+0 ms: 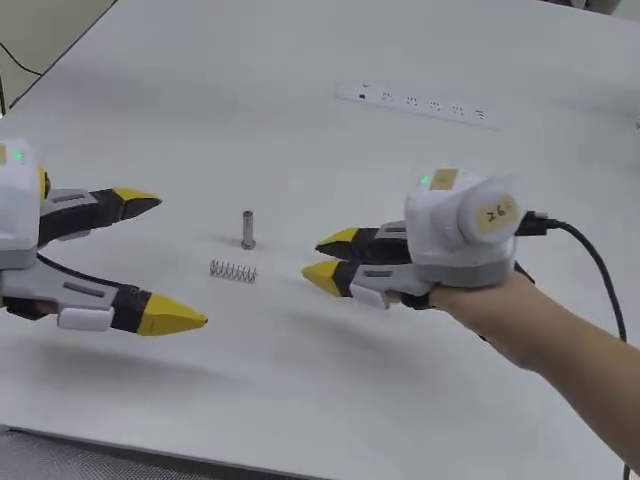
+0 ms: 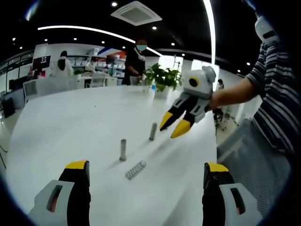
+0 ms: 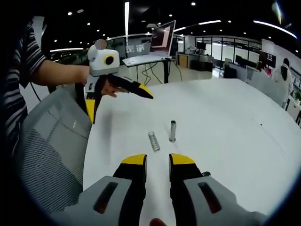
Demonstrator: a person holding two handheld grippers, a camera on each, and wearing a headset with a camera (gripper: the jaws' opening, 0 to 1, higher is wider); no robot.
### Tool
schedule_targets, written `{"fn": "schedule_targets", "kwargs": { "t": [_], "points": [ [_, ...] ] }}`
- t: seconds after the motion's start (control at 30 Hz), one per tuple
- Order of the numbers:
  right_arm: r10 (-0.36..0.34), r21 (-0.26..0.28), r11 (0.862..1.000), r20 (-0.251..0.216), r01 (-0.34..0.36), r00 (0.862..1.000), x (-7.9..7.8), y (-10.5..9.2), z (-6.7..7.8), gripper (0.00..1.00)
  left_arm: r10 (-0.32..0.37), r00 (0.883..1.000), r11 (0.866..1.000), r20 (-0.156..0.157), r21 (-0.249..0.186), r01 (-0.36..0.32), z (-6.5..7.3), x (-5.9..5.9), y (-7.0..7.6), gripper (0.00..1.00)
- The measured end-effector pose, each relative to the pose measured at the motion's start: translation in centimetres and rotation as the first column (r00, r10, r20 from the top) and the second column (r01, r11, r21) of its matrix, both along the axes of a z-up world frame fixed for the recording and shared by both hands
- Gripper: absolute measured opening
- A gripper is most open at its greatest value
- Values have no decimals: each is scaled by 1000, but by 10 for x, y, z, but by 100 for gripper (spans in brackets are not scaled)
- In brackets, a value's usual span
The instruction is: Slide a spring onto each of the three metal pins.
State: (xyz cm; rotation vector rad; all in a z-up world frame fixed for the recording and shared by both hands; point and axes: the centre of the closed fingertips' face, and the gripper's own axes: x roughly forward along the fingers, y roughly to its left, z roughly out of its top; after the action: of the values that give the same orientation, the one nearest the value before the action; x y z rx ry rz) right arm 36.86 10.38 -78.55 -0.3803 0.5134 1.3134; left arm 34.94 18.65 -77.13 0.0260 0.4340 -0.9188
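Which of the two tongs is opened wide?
The left tongs: their yellow tips stand far apart, while the tips of the right tongs are only slightly apart.

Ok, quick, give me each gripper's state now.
Left gripper: wide open, holding nothing.
Right gripper: jaws only slightly apart, holding nothing.

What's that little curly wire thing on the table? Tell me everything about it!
That is a spring: a small coil of thin, silvery metal wire. It lies flat on its side on the white table, close beside the upright metal pin but apart from it. It is not on the pin yet. It sits between the left gripper and the right gripper, and neither one touches it.
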Motion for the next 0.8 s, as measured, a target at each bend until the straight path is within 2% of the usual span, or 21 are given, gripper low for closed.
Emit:
{"fn": "schedule_targets", "kwargs": {
  "t": [0.17,0.3,0.5,0.8],
  "points": [
    [74,-32,997,26,-73,997,-7,27,-7,16,7,1000,1000,1,-2,-7,0,-1,2,98],
    [100,-54,994,38,-97,994,-6,42,-13,16,9,1000,1000,1,-3,-9,0,-1,3,98],
    [111,-70,992,31,-108,993,-3,53,-21,15,13,1000,1000,3,-1,-13,0,-2,4,98],
    [132,-157,979,26,-127,991,4,62,-46,13,10,1000,1000,2,5,-10,0,-4,5,98]
  ]
}}
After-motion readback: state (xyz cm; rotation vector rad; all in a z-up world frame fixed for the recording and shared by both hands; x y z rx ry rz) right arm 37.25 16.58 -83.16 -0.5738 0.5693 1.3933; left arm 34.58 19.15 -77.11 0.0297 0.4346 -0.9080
